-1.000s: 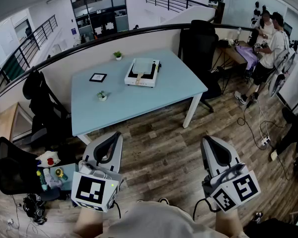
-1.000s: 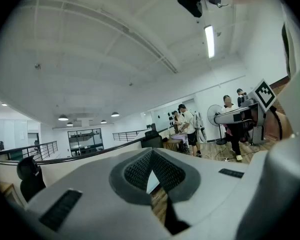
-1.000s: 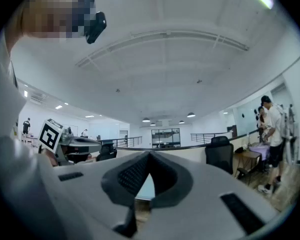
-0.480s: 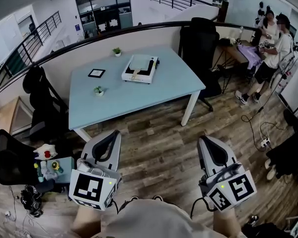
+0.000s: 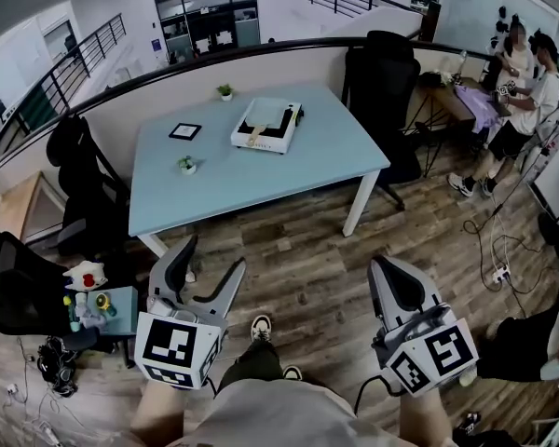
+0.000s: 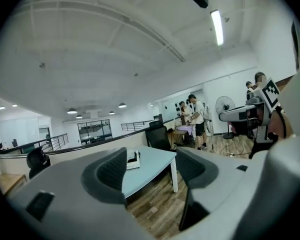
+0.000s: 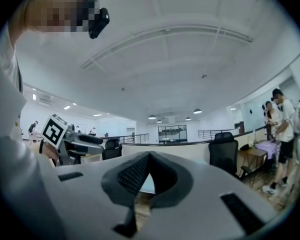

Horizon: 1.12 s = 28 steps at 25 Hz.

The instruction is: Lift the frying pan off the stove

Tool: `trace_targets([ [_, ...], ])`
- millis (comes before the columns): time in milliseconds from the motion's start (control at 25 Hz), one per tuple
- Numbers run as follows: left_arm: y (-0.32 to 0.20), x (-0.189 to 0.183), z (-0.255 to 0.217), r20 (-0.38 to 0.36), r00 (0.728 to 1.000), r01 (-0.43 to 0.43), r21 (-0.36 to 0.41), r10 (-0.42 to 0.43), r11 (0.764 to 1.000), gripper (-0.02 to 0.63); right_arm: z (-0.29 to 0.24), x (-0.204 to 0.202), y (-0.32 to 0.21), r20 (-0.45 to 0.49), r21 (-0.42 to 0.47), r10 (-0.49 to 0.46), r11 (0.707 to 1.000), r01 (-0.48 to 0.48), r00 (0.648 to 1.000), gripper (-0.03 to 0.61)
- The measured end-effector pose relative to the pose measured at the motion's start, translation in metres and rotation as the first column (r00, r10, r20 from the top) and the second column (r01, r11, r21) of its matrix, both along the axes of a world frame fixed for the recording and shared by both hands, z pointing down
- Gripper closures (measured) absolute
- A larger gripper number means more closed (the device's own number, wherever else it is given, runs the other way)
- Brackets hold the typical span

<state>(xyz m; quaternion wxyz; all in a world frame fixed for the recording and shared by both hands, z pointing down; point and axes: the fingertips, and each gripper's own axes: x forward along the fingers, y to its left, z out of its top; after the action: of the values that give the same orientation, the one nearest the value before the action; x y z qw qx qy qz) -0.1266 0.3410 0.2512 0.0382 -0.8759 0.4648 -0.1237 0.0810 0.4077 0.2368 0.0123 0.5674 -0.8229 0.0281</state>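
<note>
- Your left gripper (image 5: 211,259) is closest to you, low over the brown wooden floor (image 5: 307,250). Its jaws are opening and nothing is between them.
- Your right gripper (image 5: 391,270) is beside it at the same height. Its jaws are closed tip to tip and grip nothing.
- Beyond both grippers is a stretch of floor, then the near edge of the light blue counter (image 5: 224,189). You are well apart from it, so neither gripper can reach anything yet.
- The white tabletop stove with a black top (image 5: 281,130) sits toward the counter's far edge, about midway along it.
- The pale, flat frying pan with a tan handle (image 5: 264,115) lies on that stove. It is small in the head view, so its exact outline is hard to make out.
- The task looks unstarted, with the pan on the stove and untouched. You have yet to walk up, grip it and lift it.
- The pan's long axis seems to run from far edge to near edge. The handle appears to point at the near edge, slightly to your left, which suits a grip from where you stand.
</note>
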Motion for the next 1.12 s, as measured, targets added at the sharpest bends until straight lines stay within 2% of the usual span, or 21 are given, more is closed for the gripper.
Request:
trace_targets([
  [40,-0.004,0.0,0.002,-0.003,1.0,0.003,-0.003,-0.003,1.0,0.291,0.002,0.001,-0.004,-0.005,-0.003,-0.002,1.0,0.002,1.0,0.575],
  [240,-0.026,0.003,0.008,-0.024,1.0,-0.008,0.001,0.008,1.0,0.285,0.012,0.0,-0.029,-0.003,-0.01,0.002,1.0,-0.002,1.0,0.575],
  [480,-0.07,0.002,0.017,0.002,1.0,-0.011,-0.009,0.011,1.0,0.284,0.02,-0.001,-0.073,-0.01,-0.038,0.009,0.999,-0.01,1.0,0.575],
  [880,-0.179,-0.005,0.038,-0.004,1.0,-0.029,-0.064,0.028,0.998,0.284,0.044,-0.012,-0.178,-0.012,-0.11,0.021,0.994,-0.022,1.0,0.575],
  [1120,-0.252,-0.017,0.051,-0.015,0.999,-0.045,-0.119,0.044,0.992,0.284,0.051,-0.029,-0.245,-0.078,-0.141,0.041,0.989,-0.051,0.996,0.575],
])
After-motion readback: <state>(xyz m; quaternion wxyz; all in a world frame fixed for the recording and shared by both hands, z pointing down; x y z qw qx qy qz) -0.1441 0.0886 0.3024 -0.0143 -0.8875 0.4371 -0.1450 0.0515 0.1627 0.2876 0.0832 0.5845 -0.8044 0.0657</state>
